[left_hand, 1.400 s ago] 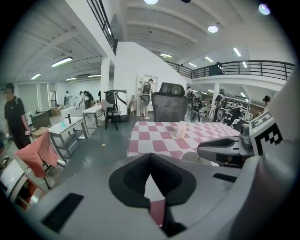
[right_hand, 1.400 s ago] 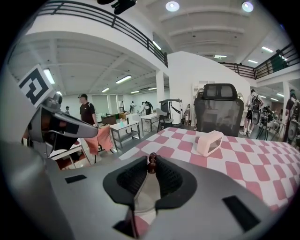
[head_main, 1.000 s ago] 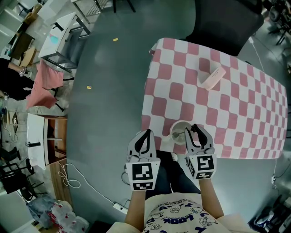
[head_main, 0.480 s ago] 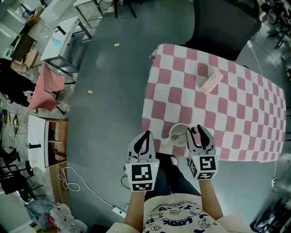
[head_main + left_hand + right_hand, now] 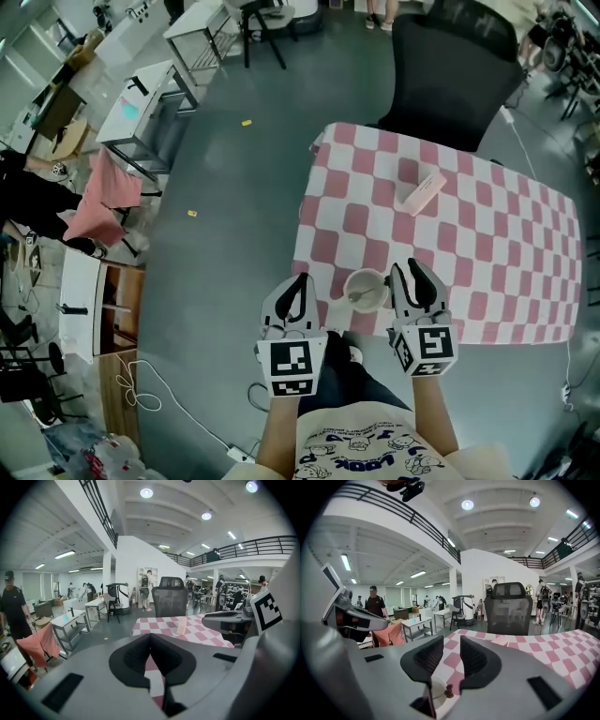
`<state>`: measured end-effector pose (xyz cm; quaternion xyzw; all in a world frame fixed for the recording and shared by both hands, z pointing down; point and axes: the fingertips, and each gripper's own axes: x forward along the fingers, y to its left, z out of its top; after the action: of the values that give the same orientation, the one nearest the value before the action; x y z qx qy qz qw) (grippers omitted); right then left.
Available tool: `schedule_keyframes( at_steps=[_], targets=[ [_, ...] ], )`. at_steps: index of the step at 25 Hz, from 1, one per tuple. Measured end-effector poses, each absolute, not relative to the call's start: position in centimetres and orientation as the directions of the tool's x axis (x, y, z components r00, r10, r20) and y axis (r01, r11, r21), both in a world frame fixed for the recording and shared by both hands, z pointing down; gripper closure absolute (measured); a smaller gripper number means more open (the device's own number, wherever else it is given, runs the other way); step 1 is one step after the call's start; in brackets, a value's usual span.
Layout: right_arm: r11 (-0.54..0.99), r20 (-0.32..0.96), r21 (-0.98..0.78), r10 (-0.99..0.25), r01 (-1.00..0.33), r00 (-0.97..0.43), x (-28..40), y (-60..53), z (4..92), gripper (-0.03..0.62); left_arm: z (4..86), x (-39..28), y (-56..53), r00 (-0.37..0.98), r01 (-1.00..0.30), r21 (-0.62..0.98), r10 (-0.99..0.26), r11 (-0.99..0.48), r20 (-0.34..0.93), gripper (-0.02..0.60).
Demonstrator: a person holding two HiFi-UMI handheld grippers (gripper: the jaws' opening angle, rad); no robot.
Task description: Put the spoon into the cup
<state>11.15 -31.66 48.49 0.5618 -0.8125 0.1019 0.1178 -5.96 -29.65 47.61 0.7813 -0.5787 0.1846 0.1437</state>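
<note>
A pale cup [image 5: 366,289] stands near the front edge of the pink-checked table [image 5: 469,234], and the spoon [image 5: 360,296] lies inside it. In the right gripper view the cup [image 5: 437,692] and the spoon's brown handle tip [image 5: 449,692] show below the jaws. My right gripper [image 5: 415,270] hovers just right of the cup; its jaws are closing with a gap and nothing between them [image 5: 451,641]. Left of the cup, my left gripper [image 5: 300,279] hangs over the table's edge, jaws shut and empty [image 5: 151,637].
A pale pink box [image 5: 419,190] lies on the table's far side, seen also in the left gripper view [image 5: 181,626]. A black office chair [image 5: 450,66] stands behind the table. Grey floor lies to the left, with desks [image 5: 141,103] and people beyond.
Both grippers have risen away from the table while staying on either side of the cup. The spoon stays in the cup.
</note>
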Motion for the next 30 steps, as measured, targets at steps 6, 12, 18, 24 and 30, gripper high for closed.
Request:
schedule_keyframes(
  at_steps=[6, 12, 18, 24, 30],
  targets=[
    [0.310, 0.213, -0.026, -0.927, -0.950, -0.308, 12.3, -31.5, 43.6, 0.520, 43.4, -5.8, -29.5, 0.251, -0.960, -0.015, -0.887, -0.278, 0.387, 0.568],
    [0.308, 0.124, -0.020, -0.943, -0.951, -0.308, 12.6, -30.7, 39.6, 0.547, 39.7, -5.9, -28.8, 0.240, -0.963, -0.044, -0.917, -0.267, 0.319, 0.568],
    [0.317, 0.062, -0.018, -0.946, -0.948, -0.317, 12.6, -29.8, 36.7, 0.565, 36.9, -5.9, -27.9, 0.233, -0.965, -0.058, -0.935, -0.257, 0.267, 0.568],
    [0.324, 0.022, -0.013, -0.946, -0.946, -0.324, 12.4, -29.0, 34.5, 0.576, 34.8, -6.0, -27.3, 0.221, -0.968, -0.069, -0.950, -0.242, 0.221, 0.568],
    [0.329, -0.006, -0.006, -0.944, -0.944, -0.329, 12.7, -28.5, 32.9, 0.579, 33.2, -5.7, -26.9, 0.220, -0.969, -0.071, -0.959, -0.236, 0.179, 0.568]
  ],
)
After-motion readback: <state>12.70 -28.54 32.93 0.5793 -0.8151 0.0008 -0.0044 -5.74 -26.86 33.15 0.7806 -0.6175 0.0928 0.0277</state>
